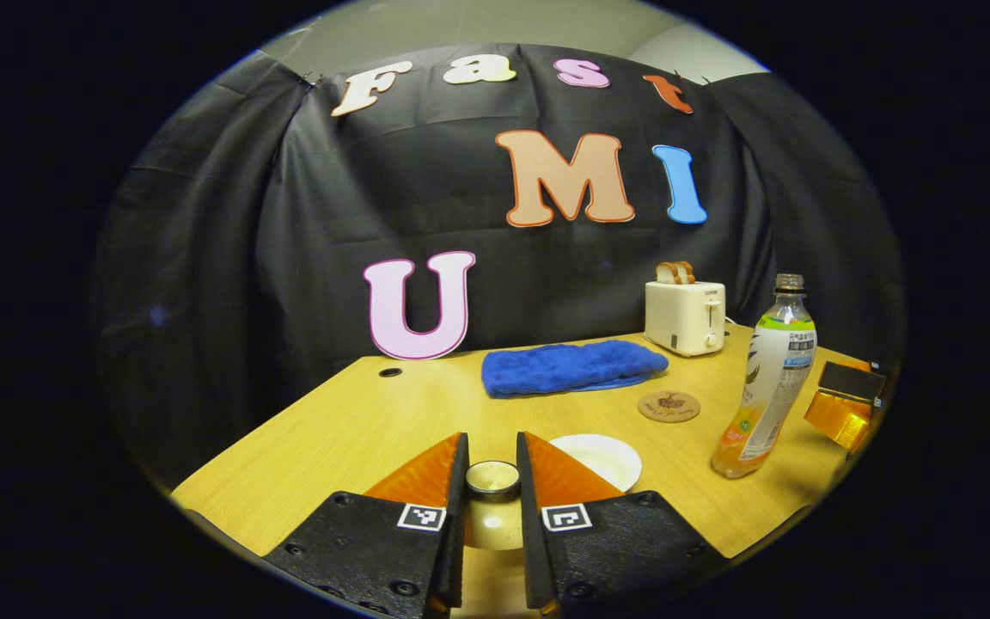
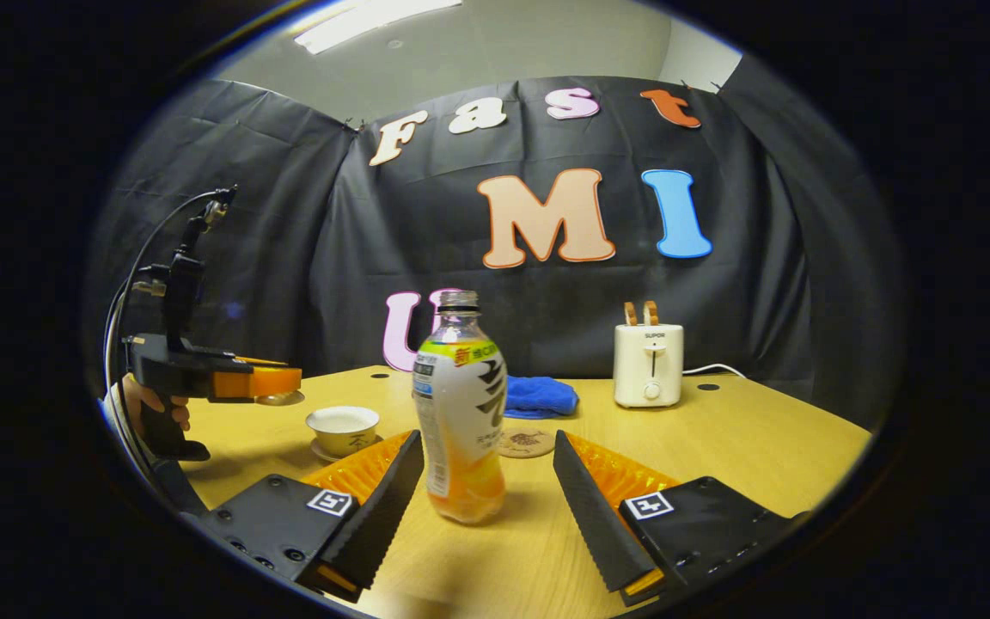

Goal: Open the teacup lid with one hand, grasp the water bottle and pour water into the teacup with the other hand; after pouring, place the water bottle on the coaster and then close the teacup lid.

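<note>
Two fingers of the left gripper [image 1: 492,481] were closed on the knob of the teacup lid [image 1: 492,479], and the lid hung clear of the cup. In the right gripper view, that left gripper [image 2: 276,383] was held by a hand [image 2: 151,404] above and to the left of the uncovered teacup [image 2: 342,427], which sat on its saucer on the wooden table [image 2: 744,438]. In the left gripper view, the white cup [image 1: 602,458] showed just past the fingers.

The water bottle [image 2: 461,417] stood upright on the table, uncapped, with orange liquid in its lower part. It stood between the spread fingers of the right gripper [image 2: 488,477], and neither finger touched it. The round coaster [image 2: 527,444] lay just behind the bottle, bare.

Farther back lay a blue cloth [image 2: 540,396], and to its right a white toaster [image 2: 648,364] with slices in its slots, close to the black cloth wall [image 2: 289,258].
</note>
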